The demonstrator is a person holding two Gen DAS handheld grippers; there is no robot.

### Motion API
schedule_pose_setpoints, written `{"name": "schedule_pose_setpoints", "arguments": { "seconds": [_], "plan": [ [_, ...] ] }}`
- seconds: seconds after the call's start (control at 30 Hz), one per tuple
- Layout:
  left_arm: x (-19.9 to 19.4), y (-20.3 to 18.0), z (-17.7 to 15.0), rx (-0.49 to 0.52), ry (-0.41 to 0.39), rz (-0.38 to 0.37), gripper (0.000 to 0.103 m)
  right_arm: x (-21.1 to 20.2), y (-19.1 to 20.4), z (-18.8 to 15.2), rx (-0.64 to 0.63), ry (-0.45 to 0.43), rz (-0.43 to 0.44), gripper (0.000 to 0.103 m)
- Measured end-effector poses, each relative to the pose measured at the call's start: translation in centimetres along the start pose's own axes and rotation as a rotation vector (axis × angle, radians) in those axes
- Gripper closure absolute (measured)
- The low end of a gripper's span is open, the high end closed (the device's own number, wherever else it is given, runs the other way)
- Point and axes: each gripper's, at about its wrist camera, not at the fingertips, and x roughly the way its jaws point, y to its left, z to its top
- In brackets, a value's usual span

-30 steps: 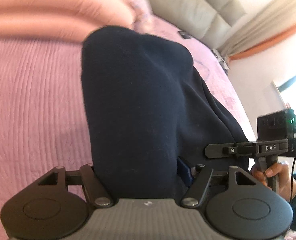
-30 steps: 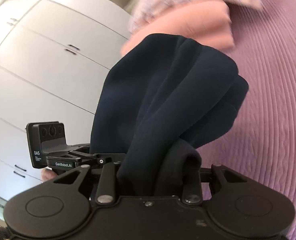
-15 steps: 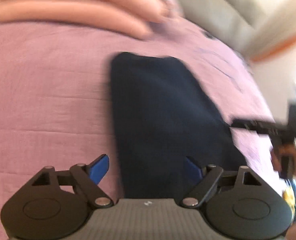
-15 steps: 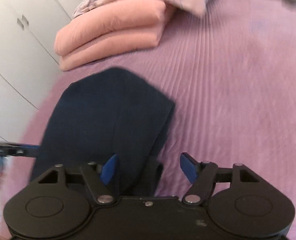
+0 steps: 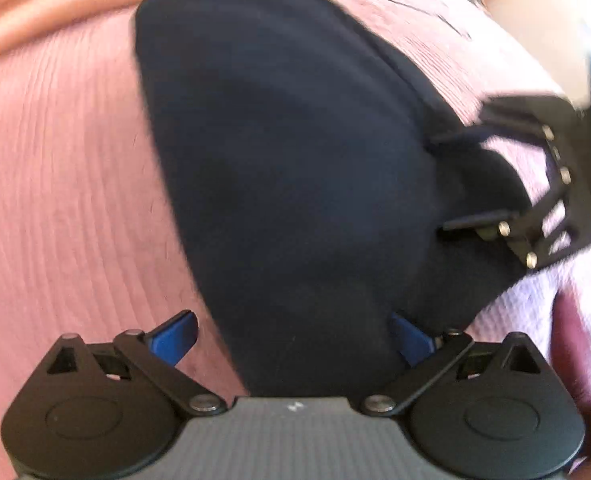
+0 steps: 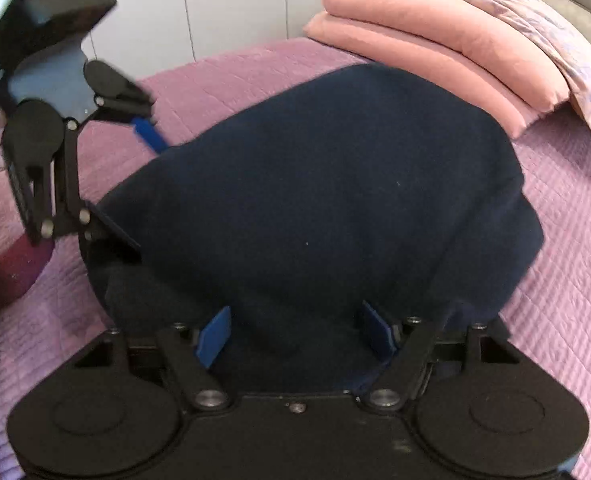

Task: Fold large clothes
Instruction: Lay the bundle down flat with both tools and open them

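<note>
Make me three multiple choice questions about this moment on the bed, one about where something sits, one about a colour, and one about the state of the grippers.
1. Where does the stack of folded pink bedding sit relative to the dark garment?
A. Beyond its far edge
B. Under it
C. On the floor

2. What colour is the garment?
A. Red
B. Navy blue
C. White

3. How do the left gripper and the right gripper stand?
A. Both clamped on the cloth
B. One open, one shut
C. Both open, cloth lying between the fingers

Answers:
1. A, the pink stack lies on the purple bedspread past the garment's far edge.
2. B, the cloth reads very dark blue in both wrist views.
3. C, the blue pads are spread wide apart in each view and pinch nothing.
</note>
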Motion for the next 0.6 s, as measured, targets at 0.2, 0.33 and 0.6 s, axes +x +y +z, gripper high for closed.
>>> {"name": "schedule_pose_setpoints", "arguments": {
  "seconds": [0.2, 0.33, 0.6],
  "plan": [
    [-1.2, 0.1, -0.9, -0.003, -0.032, 0.035, 0.0, -1.3, 1.8, -2.4, 0.009, 0.035, -0.102, 0.02],
    [-1.9, 0.1, -0.8, -0.087, 0.012, 0.037, 0.0, -2.6, -2.6, -4.7, 0.451, 0.126, -0.047, 0.0],
    [-8.6, -2.2, 0.4, -0.071, -0.03, 0.254, 0.005, -11.6, 0.6, 1.6, 0.386, 0.081, -0.285, 0.002]
  ]
}}
